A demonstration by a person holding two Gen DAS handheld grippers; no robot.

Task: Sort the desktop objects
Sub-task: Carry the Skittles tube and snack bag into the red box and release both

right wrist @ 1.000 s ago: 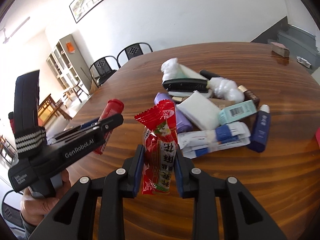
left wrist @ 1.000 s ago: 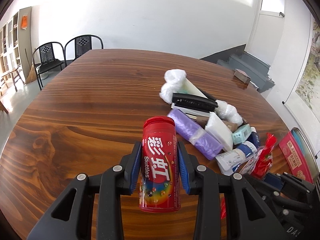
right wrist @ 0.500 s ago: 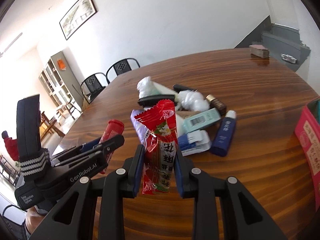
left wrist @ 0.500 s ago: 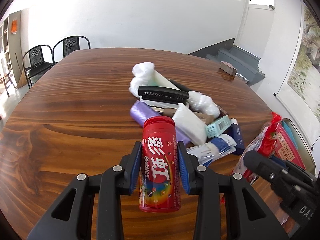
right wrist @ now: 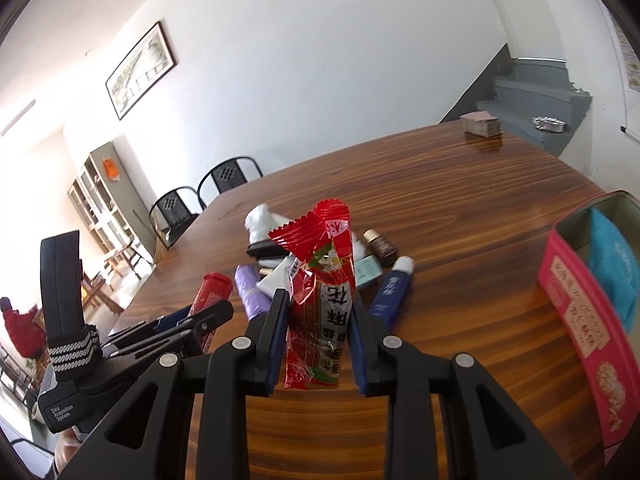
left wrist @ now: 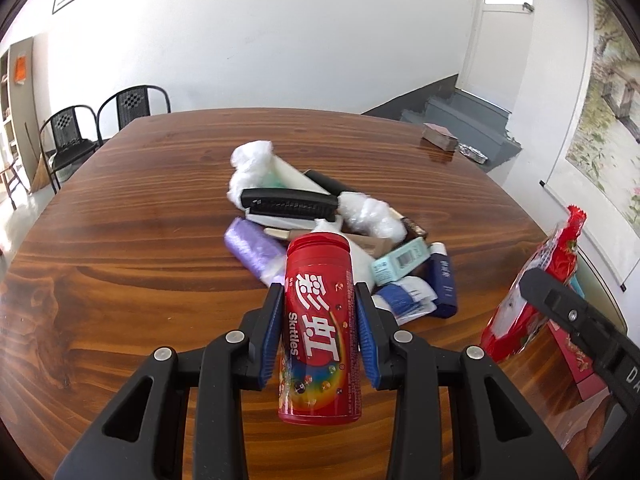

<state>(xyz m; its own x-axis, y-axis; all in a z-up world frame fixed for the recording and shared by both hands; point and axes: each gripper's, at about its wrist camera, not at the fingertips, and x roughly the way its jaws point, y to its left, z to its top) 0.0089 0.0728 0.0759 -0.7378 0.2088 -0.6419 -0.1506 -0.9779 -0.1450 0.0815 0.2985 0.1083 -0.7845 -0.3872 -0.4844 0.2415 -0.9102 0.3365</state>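
My left gripper (left wrist: 320,344) is clamped on a red Skittles tube (left wrist: 319,332). The tube stands up between my blue pads, and both pads press on its sides. It hangs in the air above the brown wooden table (left wrist: 140,248).

My right gripper (right wrist: 318,344) is clamped on a red snack packet (right wrist: 320,300). The packet stands up too, with its crinkly top above my fingers. From the left camera I can see that packet off to the right side, near the table's edge.

Past the tube lies a pile of small things in the middle of the table. There is a purple roll (left wrist: 250,246), a black stapler (left wrist: 288,202), a white fluffy bag (left wrist: 250,160), a small teal box (left wrist: 400,260) and a dark blue tube (left wrist: 442,284). They touch and lean on each other.

To the right of the pile sits a pink tin box (right wrist: 580,320), open on top, with something blue inside. It is close to the table's right edge.

The left half of the table is bare wood, so there is lots of room there. The far end is mostly bare too, with only a small brown block (right wrist: 480,124) near the far edge. Two black chairs (left wrist: 104,124) stand past the far left corner.
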